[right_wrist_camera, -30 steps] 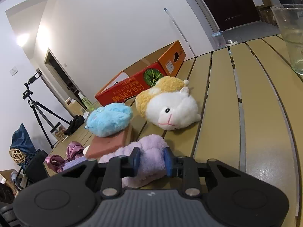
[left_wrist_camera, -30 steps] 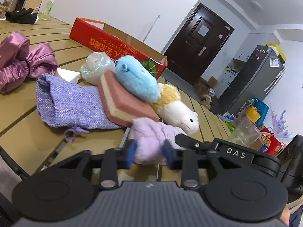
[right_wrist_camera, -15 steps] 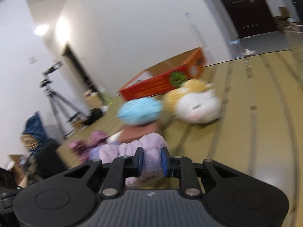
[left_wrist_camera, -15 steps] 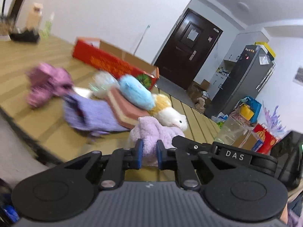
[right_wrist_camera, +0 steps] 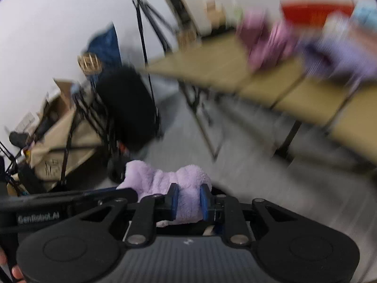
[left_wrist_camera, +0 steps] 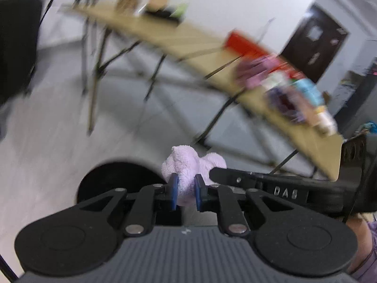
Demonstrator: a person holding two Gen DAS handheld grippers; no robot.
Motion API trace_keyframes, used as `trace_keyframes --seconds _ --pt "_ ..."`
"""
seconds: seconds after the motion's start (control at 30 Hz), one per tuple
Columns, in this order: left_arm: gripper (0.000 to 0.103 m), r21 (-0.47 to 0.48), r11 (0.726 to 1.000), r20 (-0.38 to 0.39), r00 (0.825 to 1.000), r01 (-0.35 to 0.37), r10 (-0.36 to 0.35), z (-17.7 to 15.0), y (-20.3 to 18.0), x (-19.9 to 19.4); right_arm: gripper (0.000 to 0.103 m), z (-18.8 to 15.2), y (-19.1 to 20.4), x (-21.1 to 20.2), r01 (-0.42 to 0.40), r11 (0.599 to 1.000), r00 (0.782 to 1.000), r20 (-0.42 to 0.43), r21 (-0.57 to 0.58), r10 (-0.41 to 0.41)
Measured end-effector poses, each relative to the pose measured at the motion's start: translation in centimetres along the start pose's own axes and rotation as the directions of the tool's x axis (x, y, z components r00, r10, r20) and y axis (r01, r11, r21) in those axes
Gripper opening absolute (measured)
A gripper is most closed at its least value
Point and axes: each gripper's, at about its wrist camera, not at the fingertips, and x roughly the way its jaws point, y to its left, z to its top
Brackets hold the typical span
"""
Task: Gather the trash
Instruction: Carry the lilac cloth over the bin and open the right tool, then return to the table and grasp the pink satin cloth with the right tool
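Lilac fleece, a soft lilac towel (left_wrist_camera: pixel 188 165), is bunched up and held off the floor by both claws at once. The left gripper (left_wrist_camera: pixel 186 194) has its blue pads pinched onto one fold, and the right gripper (right_wrist_camera: pixel 188 200) clamps another fold of the same cloth, the two tools side by side. Under the towel in the left view sits a round black opening (left_wrist_camera: pixel 113 179), probably a bin, though blur hides its rim. Beyond lies grey floor (left_wrist_camera: pixel 47 129). The folding wooden table (left_wrist_camera: pixel 188 42) stands well apart, up and to the right, carrying a smeared row of plush toys (left_wrist_camera: pixel 294 96) and a red box (left_wrist_camera: pixel 247 44). A tripod (right_wrist_camera: pixel 146 11) stands by the white wall.
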Motion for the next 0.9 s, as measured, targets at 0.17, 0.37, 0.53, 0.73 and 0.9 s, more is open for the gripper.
trace_keyframes --seconds 0.17,0.37,0.53,0.73,0.9 --pt "0.016 -0.063 0.992 -0.226 0.970 -0.108 0.092 -1.6 5.1 5.3 0.019 -2.0 -0.5 7.9 0.038 0.997 0.981 -0.192 0.074 -0.023" --pt "0.043 0.005 0.976 -0.323 0.924 -0.216 0.206 -2.3 6.3 8.8 0.027 -5.2 -1.5 13.5 0.111 0.991 0.936 -0.343 0.077 -0.079" --pt "0.045 0.023 0.969 -0.356 0.904 -0.246 0.238 -2.5 6.9 8.8 0.027 -6.8 -1.4 14.9 0.122 0.992 0.907 -0.409 0.024 -0.102" --pt "0.049 0.101 0.955 -0.330 0.896 -0.280 0.298 -2.6 6.0 9.6 0.034 -5.9 -1.4 13.9 0.110 0.993 0.915 -0.393 0.029 -0.090" --pt "0.051 0.110 0.952 -0.331 0.892 -0.287 0.307 -2.6 5.8 9.5 0.037 -5.4 -1.1 13.8 0.129 0.992 0.914 -0.388 0.003 -0.117"
